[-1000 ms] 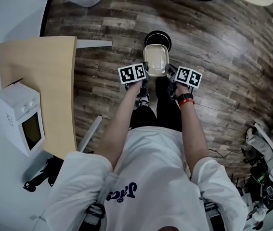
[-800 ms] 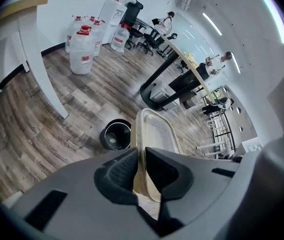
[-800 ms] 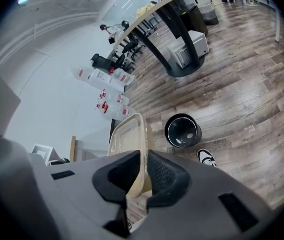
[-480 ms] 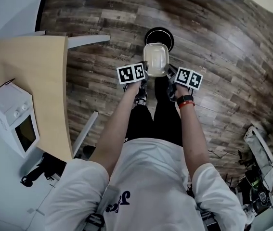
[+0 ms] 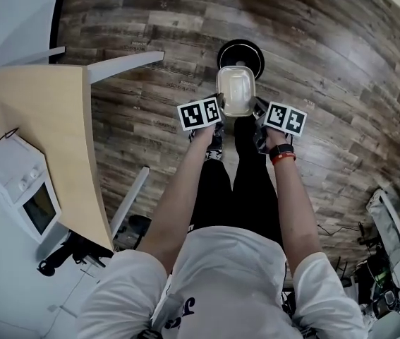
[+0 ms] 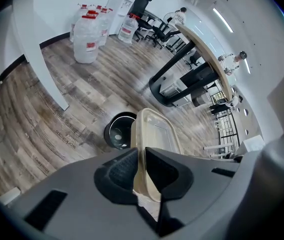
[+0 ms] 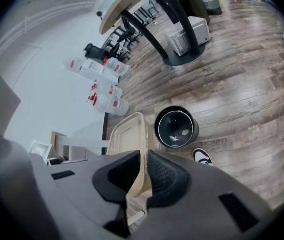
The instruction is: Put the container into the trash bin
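A beige lidded container [image 5: 235, 90] hangs level between both grippers, just in front of and above a round black trash bin [image 5: 240, 53] that stands on the wooden floor. My left gripper [image 5: 216, 109] is shut on the container's [image 6: 154, 139] left rim, and my right gripper [image 5: 258, 110] is shut on its [image 7: 129, 139] right rim. The bin [image 6: 120, 130] shows past the container in the left gripper view, and the bin [image 7: 176, 126] shows with small scraps inside in the right gripper view.
A light wooden desk [image 5: 41, 129] with a white appliance [image 5: 17, 182] stands to the left. Water jugs [image 6: 89, 34] stand by the far wall. A curved table on a black base [image 7: 174, 29] and office chairs lie beyond the bin. My shoe [image 7: 202, 156] is near the bin.
Both grippers have sunk with the container between them, toward the bin. Their hold on the rims looks unchanged.
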A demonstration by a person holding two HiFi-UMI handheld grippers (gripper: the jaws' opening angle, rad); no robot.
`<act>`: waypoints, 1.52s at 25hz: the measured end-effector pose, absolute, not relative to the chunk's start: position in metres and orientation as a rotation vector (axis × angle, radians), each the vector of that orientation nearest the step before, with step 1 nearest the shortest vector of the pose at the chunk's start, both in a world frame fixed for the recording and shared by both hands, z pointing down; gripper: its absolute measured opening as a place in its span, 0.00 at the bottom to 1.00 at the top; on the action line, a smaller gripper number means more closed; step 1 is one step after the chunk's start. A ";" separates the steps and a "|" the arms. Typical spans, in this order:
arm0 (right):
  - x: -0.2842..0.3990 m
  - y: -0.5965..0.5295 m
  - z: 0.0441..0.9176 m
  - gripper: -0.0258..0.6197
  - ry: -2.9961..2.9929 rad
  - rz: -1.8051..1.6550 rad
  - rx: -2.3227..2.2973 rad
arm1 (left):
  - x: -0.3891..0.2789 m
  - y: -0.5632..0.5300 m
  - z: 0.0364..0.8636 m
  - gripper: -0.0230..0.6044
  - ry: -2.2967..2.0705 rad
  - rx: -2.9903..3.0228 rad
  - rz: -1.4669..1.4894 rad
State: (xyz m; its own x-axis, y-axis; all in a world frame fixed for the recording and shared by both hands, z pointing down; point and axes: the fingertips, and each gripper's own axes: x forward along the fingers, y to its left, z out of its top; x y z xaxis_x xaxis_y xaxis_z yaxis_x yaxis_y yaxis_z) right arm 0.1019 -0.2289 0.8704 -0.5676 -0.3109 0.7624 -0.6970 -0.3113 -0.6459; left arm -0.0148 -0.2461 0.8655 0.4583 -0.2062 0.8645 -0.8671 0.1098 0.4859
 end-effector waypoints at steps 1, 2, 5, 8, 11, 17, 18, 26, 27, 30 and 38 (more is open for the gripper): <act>0.103 -0.232 0.877 0.13 -1.639 1.951 1.276 | -0.013 -0.249 0.873 0.13 -1.021 1.406 0.636; 0.104 -0.235 0.884 0.13 -1.636 1.946 1.276 | -0.013 -0.252 0.880 0.13 -1.018 1.405 0.636; 0.100 -0.243 0.908 0.13 -1.637 1.933 1.276 | -0.017 -0.260 0.903 0.13 -1.019 1.415 0.648; 0.099 -0.247 0.933 0.13 -1.641 1.920 1.271 | -0.018 -0.264 0.928 0.13 -1.026 1.423 0.658; 0.102 -0.246 0.959 0.13 -1.631 1.911 1.263 | -0.014 -0.263 0.955 0.13 -1.022 1.417 0.663; 0.103 -0.249 1.005 0.13 -1.624 1.892 1.257 | -0.013 -0.269 0.999 0.13 -1.016 1.422 0.674; 0.103 -0.249 1.012 0.13 -1.622 1.892 1.259 | -0.012 -0.269 1.007 0.13 -1.012 1.425 0.677; 0.101 -0.245 1.065 0.13 -1.587 1.880 1.244 | -0.014 -0.270 1.061 0.13 -0.993 1.429 0.713; 0.101 -0.246 1.071 0.13 -1.583 1.882 1.243 | -0.014 -0.270 1.068 0.13 -0.992 1.423 0.712; 0.103 -0.248 1.088 0.13 -1.566 1.891 1.257 | -0.013 -0.273 1.086 0.13 -0.995 1.411 0.709; 0.106 -0.261 1.131 0.13 -1.511 1.918 1.293 | -0.009 -0.284 1.129 0.13 -0.985 1.379 0.733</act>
